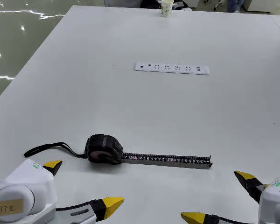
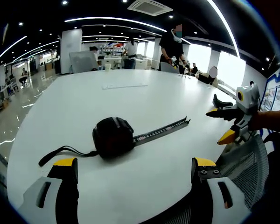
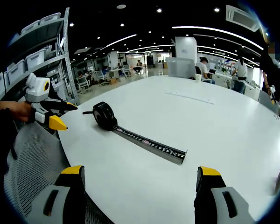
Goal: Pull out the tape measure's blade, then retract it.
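— Left claw (image 1: 83, 183): what's it doing?
— It's wide open and holding nothing. Its yellow-tipped jaws sit low over the near edge of the tabletop (image 1: 130, 107).
— And the right claw (image 1: 218, 196)?
— Same. Its jaws are spread and empty, at the near right corner of the head view. The two claws are well apart from each other.
— Where's the tape measure (image 1: 103, 149)?
— It's lying on the tabletop just ahead of the left claw, with neither claw touching it. It has a black case, resting on its side as far as I can tell.
— Is the blade (image 1: 167, 160) out?
— Yes, part of it is pulled out. It lies flat on the surface and runs from the case toward the right. Its free end is near the right claw, with a clear gap between them.
— Anything else attached to it?
— A black strap (image 1: 49, 148) trails from the other side of the case. It curls left across the tabletop, close to the left claw's outer jaw but not touching it.
— What else is on there?
— A white power strip (image 1: 171, 68) lies farther back, about mid-table and well away from the tape measure. A paper cup (image 1: 166, 8) stands upright at the far edge.
— Can you read the numbers on the blade?
— They're too small to make out.
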Tool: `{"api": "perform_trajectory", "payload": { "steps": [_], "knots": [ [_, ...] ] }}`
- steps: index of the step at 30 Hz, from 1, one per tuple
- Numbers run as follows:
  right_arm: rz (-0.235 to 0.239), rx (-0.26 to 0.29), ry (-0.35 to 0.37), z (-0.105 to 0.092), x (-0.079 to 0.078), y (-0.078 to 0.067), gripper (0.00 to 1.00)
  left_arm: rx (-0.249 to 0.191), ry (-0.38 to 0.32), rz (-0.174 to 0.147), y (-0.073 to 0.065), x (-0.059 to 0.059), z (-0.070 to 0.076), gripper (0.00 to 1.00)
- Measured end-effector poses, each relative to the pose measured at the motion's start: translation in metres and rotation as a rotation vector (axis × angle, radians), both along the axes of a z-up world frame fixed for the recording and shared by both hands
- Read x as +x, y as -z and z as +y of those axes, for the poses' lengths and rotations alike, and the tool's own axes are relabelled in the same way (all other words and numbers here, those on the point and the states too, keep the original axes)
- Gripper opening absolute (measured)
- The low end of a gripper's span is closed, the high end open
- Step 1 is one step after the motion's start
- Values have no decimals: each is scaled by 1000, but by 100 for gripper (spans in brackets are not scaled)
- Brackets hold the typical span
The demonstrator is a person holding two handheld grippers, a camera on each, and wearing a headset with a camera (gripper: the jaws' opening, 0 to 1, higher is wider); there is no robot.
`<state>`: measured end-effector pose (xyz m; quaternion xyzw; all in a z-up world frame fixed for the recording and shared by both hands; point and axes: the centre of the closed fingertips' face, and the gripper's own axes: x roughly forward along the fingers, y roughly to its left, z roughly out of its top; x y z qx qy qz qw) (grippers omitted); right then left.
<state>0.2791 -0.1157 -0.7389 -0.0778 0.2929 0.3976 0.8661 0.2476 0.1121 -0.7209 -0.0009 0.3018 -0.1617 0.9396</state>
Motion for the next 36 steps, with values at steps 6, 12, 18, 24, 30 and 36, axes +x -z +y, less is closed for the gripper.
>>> {"api": "perform_trajectory", "payload": {
  "steps": [6,12,18,24,30,36],
  "knots": [
    [9,7,-10,1,-1,1,99,-15,-7,0,0,4,-1,99],
    [15,11,-38,5,0,1,99,-15,-6,1,-2,8,-1,99],
    [25,5,-70,7,1,4,99,-6,-10,16,0,11,0,99],
    [35,-2,-100,6,2,7,99,0,-18,21,-3,17,1,98],
    [37,-7,-126,5,5,10,99,-1,-27,20,-4,23,0,99],
    [41,-12,-161,4,7,12,98,7,-33,29,-5,30,-1,99]
  ]
}}
